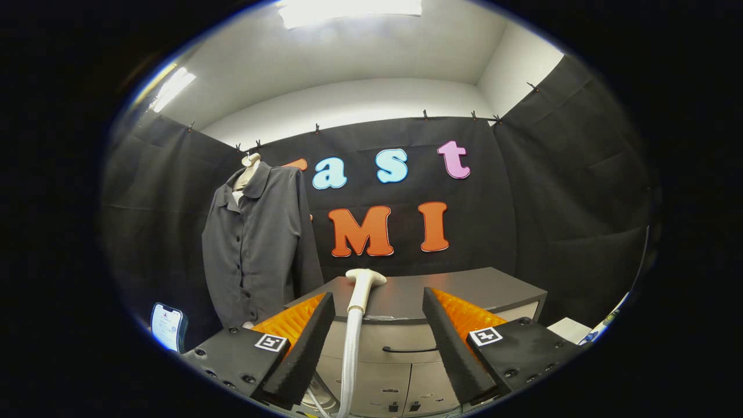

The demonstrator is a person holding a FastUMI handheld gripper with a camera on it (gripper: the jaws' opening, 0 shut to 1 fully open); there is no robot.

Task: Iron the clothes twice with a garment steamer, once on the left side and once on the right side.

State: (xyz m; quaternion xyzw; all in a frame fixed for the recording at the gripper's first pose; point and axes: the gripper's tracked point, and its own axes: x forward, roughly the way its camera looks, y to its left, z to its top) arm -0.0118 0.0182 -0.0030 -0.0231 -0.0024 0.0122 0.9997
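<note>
Shirt: a dark grey, long-sleeved, collared garment with a row of buttons down the front. It hangs on a pale dress form, of which the neck shows above the collar. The garment stands well beyond the gripper's left finger, against the black cloth wall of the booth.

Cabinet: a grey unit with a dark flat top, positioned beyond the fingers and beside the shirt. Its front carries a drawer with a dark curved handle; smaller compartments are below it.

Gripper: open. The two fingers stand wide apart and press on nothing. The cabinet front shows in the gap between them.

Steamer head: a white nozzle with a broad, flat top, upright at the near edge of the cabinet top. It is located ahead of the fingers, closer to the left one, and is not touching either finger.

Hose: a white ribbed tube that runs straight down from the steamer head, passing just beside the left finger.

Phone: a lit screen in a blue case, standing upright near the lower hem of the shirt.
</note>
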